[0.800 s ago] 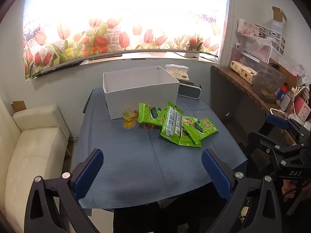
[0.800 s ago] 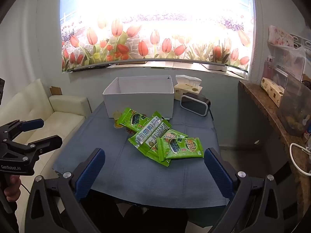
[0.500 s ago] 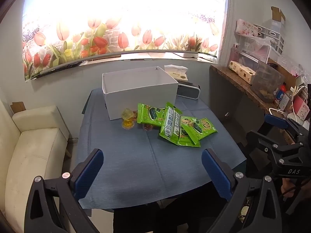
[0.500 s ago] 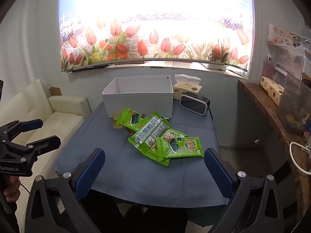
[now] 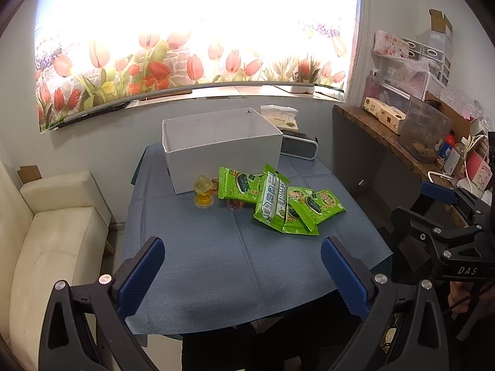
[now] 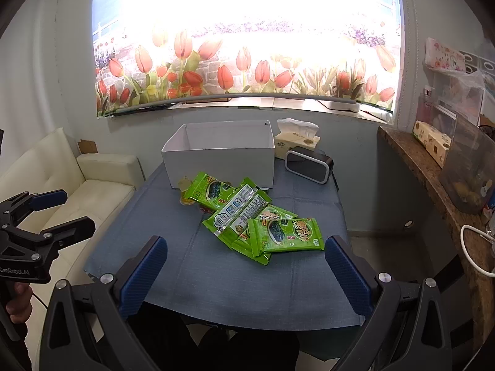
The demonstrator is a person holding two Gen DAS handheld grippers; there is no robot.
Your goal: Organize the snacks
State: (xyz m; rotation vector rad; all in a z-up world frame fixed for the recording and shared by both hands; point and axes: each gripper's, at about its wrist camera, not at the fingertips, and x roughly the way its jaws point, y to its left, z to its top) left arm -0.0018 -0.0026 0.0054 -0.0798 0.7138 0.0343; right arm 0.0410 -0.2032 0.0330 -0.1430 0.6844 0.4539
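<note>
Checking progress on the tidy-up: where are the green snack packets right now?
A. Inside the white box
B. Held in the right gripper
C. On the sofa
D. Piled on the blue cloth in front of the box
D: the green snack packets lie overlapping on the blue cloth before the white box.

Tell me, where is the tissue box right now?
In the right wrist view the tissue box sits at the table's far end, behind the black clock, right of the white box.

A bright tulip-printed blind (image 6: 244, 58) glows above grey walls, a cream sofa (image 5: 52, 235) and a cluttered wooden shelf (image 5: 389, 136).
</note>
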